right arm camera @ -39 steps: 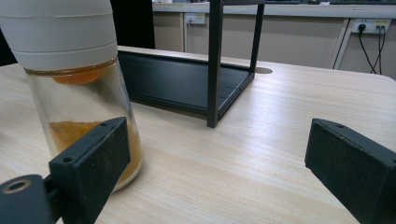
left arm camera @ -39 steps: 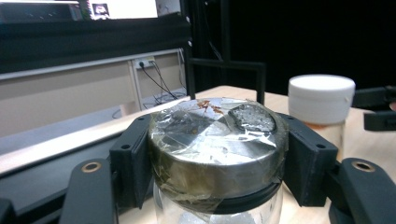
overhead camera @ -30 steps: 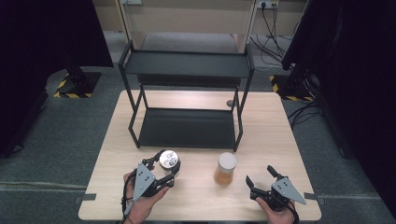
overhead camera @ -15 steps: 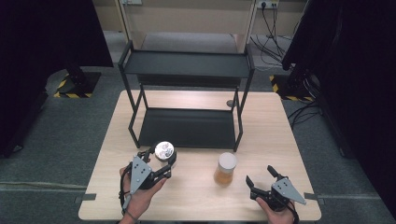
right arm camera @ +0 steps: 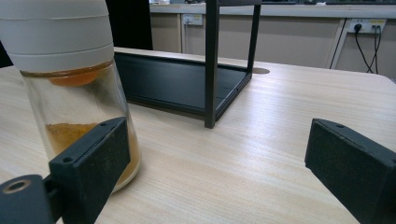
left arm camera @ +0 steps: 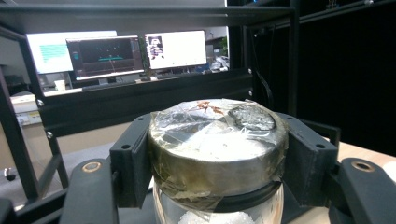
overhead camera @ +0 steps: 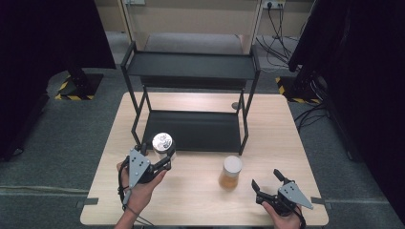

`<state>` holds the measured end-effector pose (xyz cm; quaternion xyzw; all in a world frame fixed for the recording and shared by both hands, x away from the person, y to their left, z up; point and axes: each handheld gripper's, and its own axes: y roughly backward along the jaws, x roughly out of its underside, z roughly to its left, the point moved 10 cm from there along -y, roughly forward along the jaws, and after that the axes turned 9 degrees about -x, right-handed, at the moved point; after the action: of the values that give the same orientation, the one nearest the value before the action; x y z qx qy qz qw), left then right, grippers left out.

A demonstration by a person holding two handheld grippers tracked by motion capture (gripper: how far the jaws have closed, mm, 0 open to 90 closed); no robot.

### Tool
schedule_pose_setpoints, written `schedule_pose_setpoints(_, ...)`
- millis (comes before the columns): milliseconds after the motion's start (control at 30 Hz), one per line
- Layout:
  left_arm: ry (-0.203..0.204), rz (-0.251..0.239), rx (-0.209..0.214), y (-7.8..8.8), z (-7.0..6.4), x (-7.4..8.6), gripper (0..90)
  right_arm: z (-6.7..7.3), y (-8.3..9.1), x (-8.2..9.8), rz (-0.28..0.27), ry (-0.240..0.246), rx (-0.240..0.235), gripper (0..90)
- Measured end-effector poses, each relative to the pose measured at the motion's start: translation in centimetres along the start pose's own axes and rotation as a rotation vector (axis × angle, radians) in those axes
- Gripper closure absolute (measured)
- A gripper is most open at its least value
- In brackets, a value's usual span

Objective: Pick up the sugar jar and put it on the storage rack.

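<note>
My left gripper (overhead camera: 160,160) is shut on a glass jar with a silver, foil-wrapped lid (overhead camera: 163,142), held just in front of the black rack's lower shelf (overhead camera: 191,130). In the left gripper view the jaws press both sides of the jar's lid (left arm camera: 217,140), and white grains show in the glass below. A second jar with a white lid and orange powder (overhead camera: 230,171) stands on the table near the rack's front right leg. My right gripper (overhead camera: 267,183) rests open to the right of it, and that jar (right arm camera: 74,84) stands beyond its left jaw, untouched.
The black two-tier rack (overhead camera: 191,67) stands on the far half of the wooden table (overhead camera: 200,200), its top shelf bare. A round cable hole (overhead camera: 235,105) lies behind the rack. Dark curtains and striped floor bases flank the table.
My left gripper has carried the silver-lidded jar up and forward, toward the rack's lower shelf. The right gripper and the orange jar have stayed put.
</note>
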<state>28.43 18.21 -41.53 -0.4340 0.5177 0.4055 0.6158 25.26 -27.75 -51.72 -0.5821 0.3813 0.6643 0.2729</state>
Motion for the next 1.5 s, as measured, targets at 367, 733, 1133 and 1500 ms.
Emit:
schedule_pose_setpoints(367,-0.009,-0.037,-0.030,-0.9,0.6,-1.8,34.7,0.0,0.0,0.0,0.001,0.001,0.001,6.9)
schedule_pose_setpoints(733,-0.004,-0.066,-0.066,-2.0,1.3,-3.5,34.7,0.0,0.0,0.0,0.001,0.000,0.004,7.0)
schedule_pose_setpoints(1133,0.003,-0.079,-0.100,-3.4,1.8,-4.6,34.7,0.0,0.0,0.0,0.001,0.001,0.003,6.9)
schedule_pose_setpoints(1500,-0.008,-0.100,-0.143,-4.6,2.7,-6.3,34.7,0.0,0.0,0.0,0.001,-0.003,0.006,7.0)
